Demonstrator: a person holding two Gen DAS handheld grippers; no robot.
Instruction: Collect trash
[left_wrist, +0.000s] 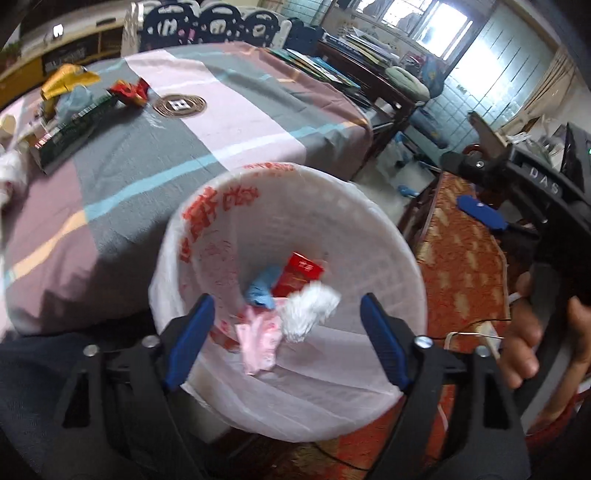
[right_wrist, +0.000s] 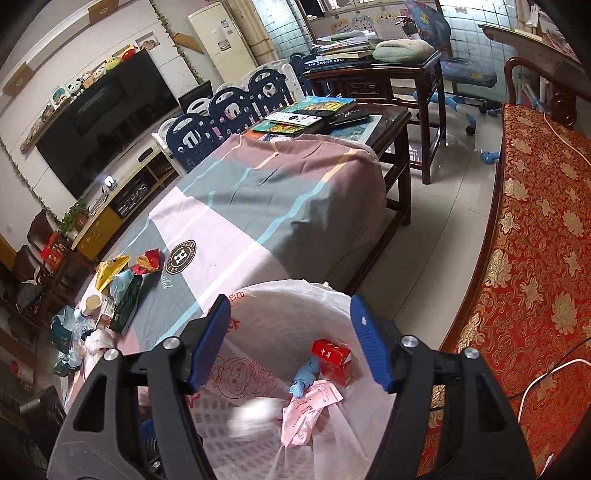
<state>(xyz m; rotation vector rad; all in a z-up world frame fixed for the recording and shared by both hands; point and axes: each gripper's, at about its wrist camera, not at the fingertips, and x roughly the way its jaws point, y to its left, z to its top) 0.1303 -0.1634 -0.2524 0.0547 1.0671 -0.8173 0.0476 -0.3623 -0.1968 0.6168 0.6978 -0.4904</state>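
Progress: partial | bin (left_wrist: 369, 206) below fingers holds tissue (left_wrist: 310, 310), red box (left_wrist: 301, 275) | both fingers apart, empty | wrappers (left_wrist: 129, 92) beyond fingers remain on worktop (left_wrist: 229, 122)

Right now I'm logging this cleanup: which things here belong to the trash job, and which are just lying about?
Part of the job:
- lined bin
- red box, blue scrap, pink wrapper, white tissue in or over it
- wrapper pile on the table
- left tongs, open

Just lying about:
- books
- TV
- sofa cushion
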